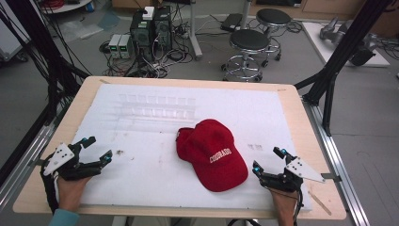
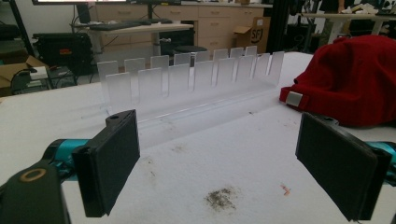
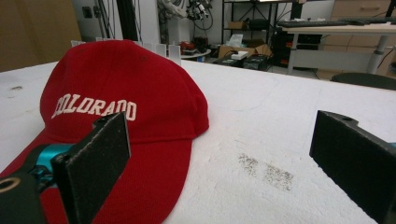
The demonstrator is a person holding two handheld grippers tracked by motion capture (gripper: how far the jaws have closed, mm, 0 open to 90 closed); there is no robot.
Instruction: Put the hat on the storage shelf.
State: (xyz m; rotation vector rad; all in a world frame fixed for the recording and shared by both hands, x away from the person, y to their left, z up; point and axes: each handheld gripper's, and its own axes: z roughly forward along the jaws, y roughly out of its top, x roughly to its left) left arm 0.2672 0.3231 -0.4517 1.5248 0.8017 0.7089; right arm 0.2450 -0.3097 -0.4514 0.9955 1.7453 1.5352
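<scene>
The red cap [image 1: 214,155] is soft, matt cloth with white stitched lettering and a small metal buckle at its back strap. The slotted rack [image 2: 196,79] looks like frosted, translucent plastic. A white, slightly rough, scuffed sheet [image 1: 141,169] covers the counter [image 1: 291,101], whose bare edge is pale wood. Each claw's jaws are matt black with a grainy face.

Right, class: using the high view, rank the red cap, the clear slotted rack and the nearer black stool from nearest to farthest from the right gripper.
1. The red cap, on the white mat just left of the right gripper.
2. The clear slotted rack, farther back on the mat, left of centre.
3. The black stool, on the floor beyond the table's far edge.
</scene>
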